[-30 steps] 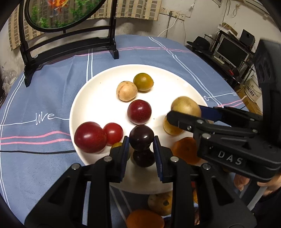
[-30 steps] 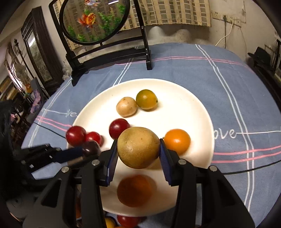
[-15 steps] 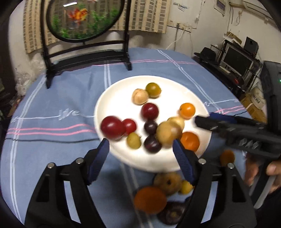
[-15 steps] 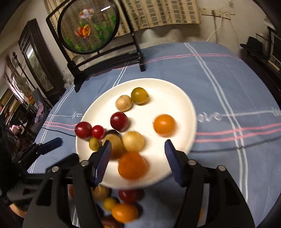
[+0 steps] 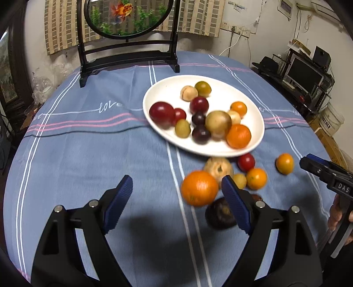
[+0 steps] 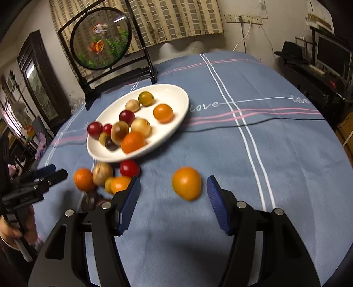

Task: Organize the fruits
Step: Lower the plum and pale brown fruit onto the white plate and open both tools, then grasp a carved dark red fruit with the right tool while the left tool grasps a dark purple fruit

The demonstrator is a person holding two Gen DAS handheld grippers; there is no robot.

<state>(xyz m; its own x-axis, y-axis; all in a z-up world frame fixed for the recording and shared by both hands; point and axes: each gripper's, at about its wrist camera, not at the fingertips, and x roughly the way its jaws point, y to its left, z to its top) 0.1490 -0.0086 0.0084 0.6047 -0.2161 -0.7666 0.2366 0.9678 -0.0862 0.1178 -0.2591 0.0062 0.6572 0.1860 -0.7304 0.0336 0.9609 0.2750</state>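
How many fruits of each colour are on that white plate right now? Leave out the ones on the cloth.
On the plate:
Red fruits: 3
Dark purple fruits: 2
Orange fruits: 2
Tan or yellowish fruits: 3
Greenish fruits: 2
Total: 12

I count one white plate (image 5: 154,97) right of centre in my left view, and twelve fruits (image 5: 161,113) on it: three red, two orange, two dark purple, two greenish and three tan or pale. Below the plate, lower right of the frame, seven loose fruits (image 5: 199,187) lie on the one blue tablecloth (image 5: 88,154): three orange, one red, one tan, one small yellow and one dark purple. One round goldfish screen (image 5: 125,17) stands at the top of the frame.
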